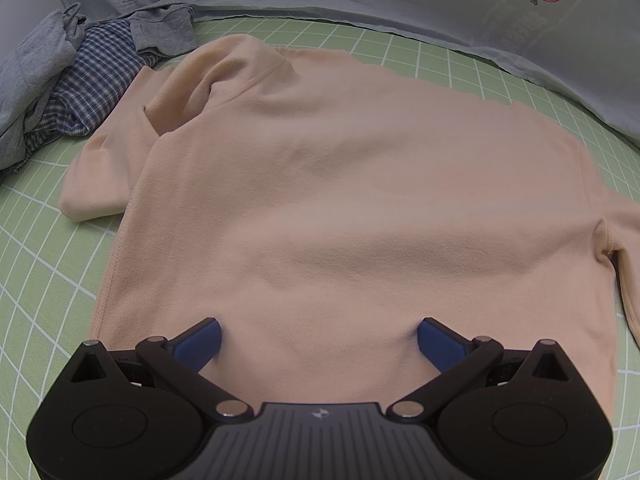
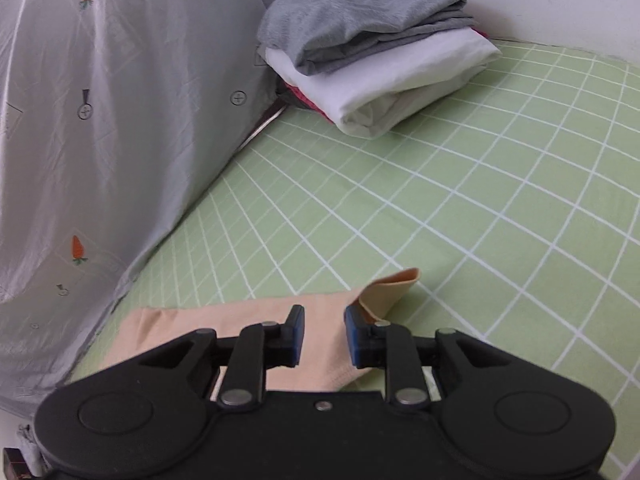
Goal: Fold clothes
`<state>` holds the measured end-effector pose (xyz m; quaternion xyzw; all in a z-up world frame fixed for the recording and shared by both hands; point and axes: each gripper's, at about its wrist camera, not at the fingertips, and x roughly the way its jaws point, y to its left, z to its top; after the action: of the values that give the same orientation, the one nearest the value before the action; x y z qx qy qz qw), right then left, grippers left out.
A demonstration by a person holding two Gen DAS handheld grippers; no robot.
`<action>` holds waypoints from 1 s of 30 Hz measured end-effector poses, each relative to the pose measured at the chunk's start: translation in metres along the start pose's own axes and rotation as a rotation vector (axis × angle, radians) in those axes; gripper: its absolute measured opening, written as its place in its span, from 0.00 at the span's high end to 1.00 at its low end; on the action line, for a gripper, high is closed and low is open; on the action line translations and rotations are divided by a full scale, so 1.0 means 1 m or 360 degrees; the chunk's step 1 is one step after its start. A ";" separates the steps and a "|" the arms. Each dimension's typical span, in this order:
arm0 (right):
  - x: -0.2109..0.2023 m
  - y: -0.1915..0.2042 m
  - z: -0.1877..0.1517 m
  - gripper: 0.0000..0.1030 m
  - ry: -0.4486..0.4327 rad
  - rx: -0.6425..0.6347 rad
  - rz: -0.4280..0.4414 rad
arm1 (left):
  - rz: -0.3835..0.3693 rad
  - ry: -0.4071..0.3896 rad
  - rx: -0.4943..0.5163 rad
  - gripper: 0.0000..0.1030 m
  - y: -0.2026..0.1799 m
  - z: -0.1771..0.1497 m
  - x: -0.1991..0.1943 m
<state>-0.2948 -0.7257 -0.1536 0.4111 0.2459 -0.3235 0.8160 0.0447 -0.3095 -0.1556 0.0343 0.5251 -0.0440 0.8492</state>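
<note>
A peach long-sleeved top point(image 1: 320, 168) lies flat on the green checked sheet point(image 1: 36, 280), collar at the far left. My left gripper point(image 1: 320, 332) is open wide, and both blue fingertips point(image 1: 208, 338) rest on the cloth near its closest edge. In the right wrist view, a peach sleeve point(image 2: 224, 320) of that top lies under my right gripper point(image 2: 325, 332). Its jaws stand a narrow gap apart with sleeve cloth showing between them. The cuff point(image 2: 394, 286) curls up just past the right finger. I see no pad pressing on the cloth.
A crumpled pile of grey and blue-checked clothes point(image 1: 80, 76) lies at the far left. A folded stack point(image 2: 372, 56), grey on white, sits in the far corner. A pale carrot-print cloth point(image 2: 100, 120) hangs along the bed's side. Bare green sheet point(image 2: 480, 200) stretches right of the sleeve.
</note>
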 end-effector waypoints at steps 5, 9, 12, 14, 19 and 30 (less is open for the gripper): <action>0.011 -0.001 -0.010 0.66 0.0076 -0.0048 -0.0124 | 0.0004 -0.0006 -0.0004 0.00 -0.001 -0.001 0.000; 0.012 0.000 -0.014 0.56 0.0059 -0.0094 -0.0195 | 0.0005 -0.0005 -0.0005 0.00 -0.002 -0.001 -0.001; 0.011 0.000 -0.013 0.41 0.0023 -0.0139 -0.0269 | 0.0006 -0.0006 -0.0004 0.00 -0.003 -0.002 -0.002; 0.011 -0.001 -0.011 0.45 0.0022 -0.0164 -0.0266 | 0.0007 -0.0007 -0.0005 0.00 -0.003 -0.002 -0.002; 0.012 0.009 -0.009 0.91 0.0073 -0.0296 -0.0293 | 0.0008 -0.0004 -0.0007 0.00 -0.004 -0.002 -0.002; 0.030 0.004 0.009 0.93 0.0001 -0.0348 -0.0674 | -0.0146 0.0061 -0.0026 0.00 -0.010 0.004 -0.008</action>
<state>-0.2703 -0.7413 -0.1663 0.2597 0.3605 -0.4587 0.7696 0.0434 -0.3193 -0.1465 0.0040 0.5426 -0.0781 0.8364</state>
